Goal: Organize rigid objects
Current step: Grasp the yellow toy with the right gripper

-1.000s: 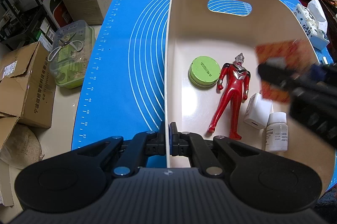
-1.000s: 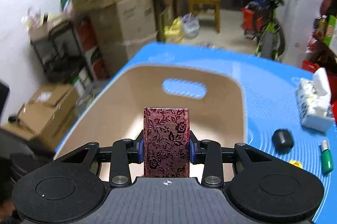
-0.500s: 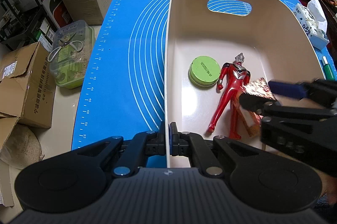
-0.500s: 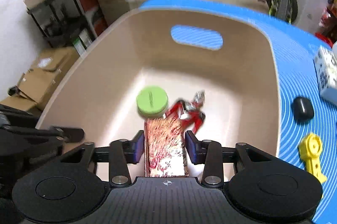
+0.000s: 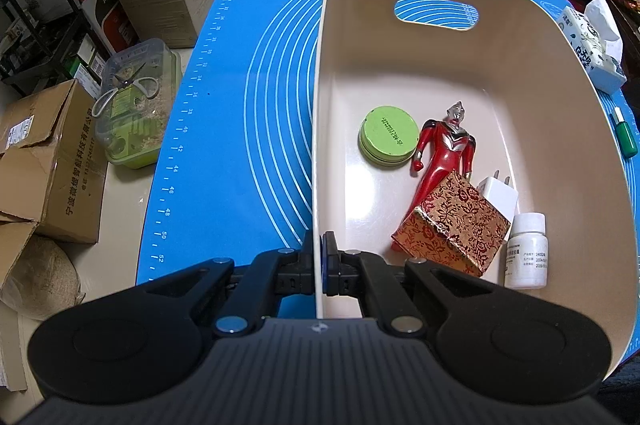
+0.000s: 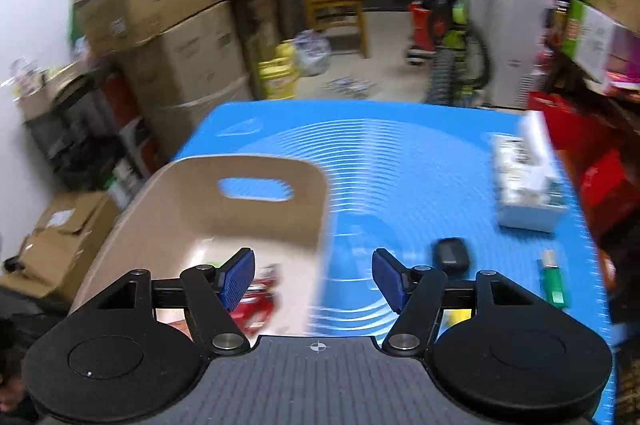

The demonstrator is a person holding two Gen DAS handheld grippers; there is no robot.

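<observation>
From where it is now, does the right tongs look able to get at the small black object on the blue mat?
Probably yes. The right tongs are open and empty, and the black object lies on the bare blue mat just ahead of the right finger, outside the beige basket; nothing stands between.

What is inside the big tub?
Inside the tub lie a green tin, a red toy figure, a red patterned box, a white plug and a white bottle. The box covers the figure's legs; anything beneath it is hidden.
</observation>
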